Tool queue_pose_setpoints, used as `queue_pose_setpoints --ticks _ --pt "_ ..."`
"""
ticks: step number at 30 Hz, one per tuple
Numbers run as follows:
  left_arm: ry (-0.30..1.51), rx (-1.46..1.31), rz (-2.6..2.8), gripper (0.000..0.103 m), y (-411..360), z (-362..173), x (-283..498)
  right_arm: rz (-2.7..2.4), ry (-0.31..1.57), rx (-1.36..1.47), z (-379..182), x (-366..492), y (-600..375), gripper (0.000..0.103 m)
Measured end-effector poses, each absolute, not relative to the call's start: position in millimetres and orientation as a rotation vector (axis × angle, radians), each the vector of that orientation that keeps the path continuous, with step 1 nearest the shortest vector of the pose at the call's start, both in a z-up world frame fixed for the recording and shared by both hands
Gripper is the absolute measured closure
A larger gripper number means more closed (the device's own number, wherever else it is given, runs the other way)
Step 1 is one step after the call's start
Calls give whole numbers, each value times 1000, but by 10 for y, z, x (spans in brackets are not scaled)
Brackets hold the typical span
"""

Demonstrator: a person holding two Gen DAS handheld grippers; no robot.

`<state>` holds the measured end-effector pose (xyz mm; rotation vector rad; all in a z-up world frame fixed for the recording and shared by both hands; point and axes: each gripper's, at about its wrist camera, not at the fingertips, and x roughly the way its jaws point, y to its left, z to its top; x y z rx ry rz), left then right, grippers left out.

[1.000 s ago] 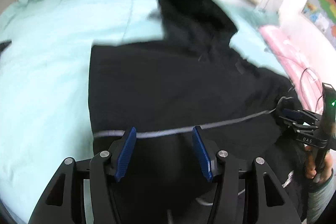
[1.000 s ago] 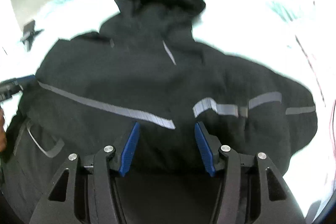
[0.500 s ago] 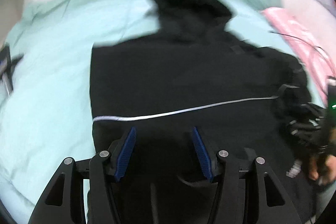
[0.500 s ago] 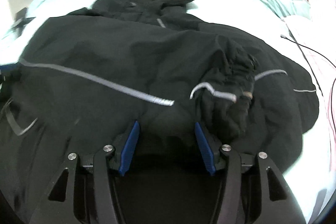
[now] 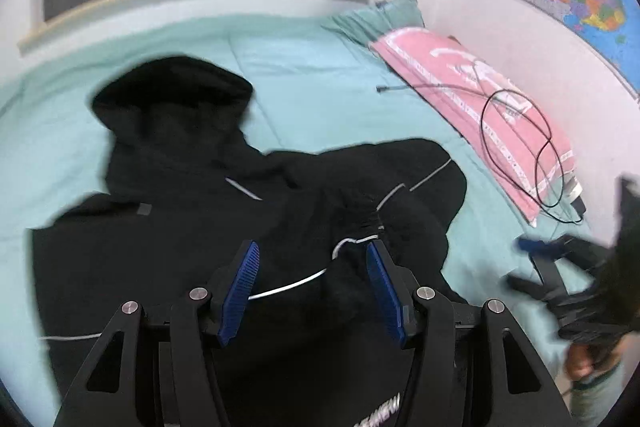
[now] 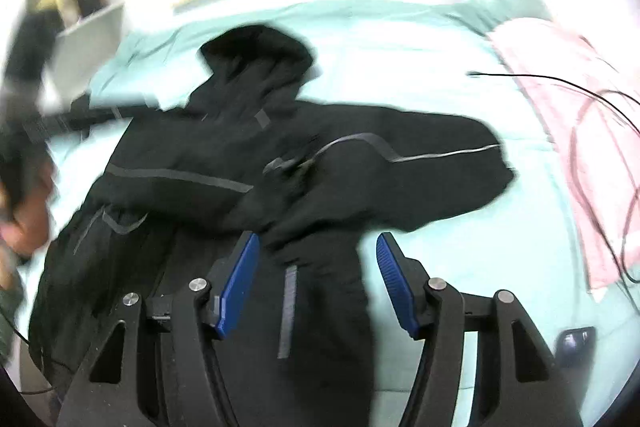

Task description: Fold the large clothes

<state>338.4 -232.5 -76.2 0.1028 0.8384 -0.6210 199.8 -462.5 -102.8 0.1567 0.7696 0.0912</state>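
Blue-padded left gripper [image 5: 312, 287] hangs with jaws apart, gripping nothing, above the black hooded jacket [image 5: 168, 227]. The right gripper [image 6: 316, 283], jaws widening, is likewise empty over it. The jacket lies flat on the teal bedsheet [image 5: 320, 75], grey reflective stripes crossing it, one sleeve folded inward, hood toward twelve o'clock.

We see a large black hooded jacket with thin grey reflective stripes [image 6: 304, 163] spread flat on the mint-green bed, hood toward the window, one sleeve folded across its chest.
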Motion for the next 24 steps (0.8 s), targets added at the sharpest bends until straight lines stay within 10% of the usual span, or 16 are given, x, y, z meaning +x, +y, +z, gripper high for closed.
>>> queue_pose_setpoints --ticks 6,24 --pt "1018 94 -562 45 -2663 -2031 3832 -9 761 229 -984 2118 -5253 39" --pt "908 143 -572 44 -2677 -2054 3680 -160 841 739 -2245 3600 -6528 29"
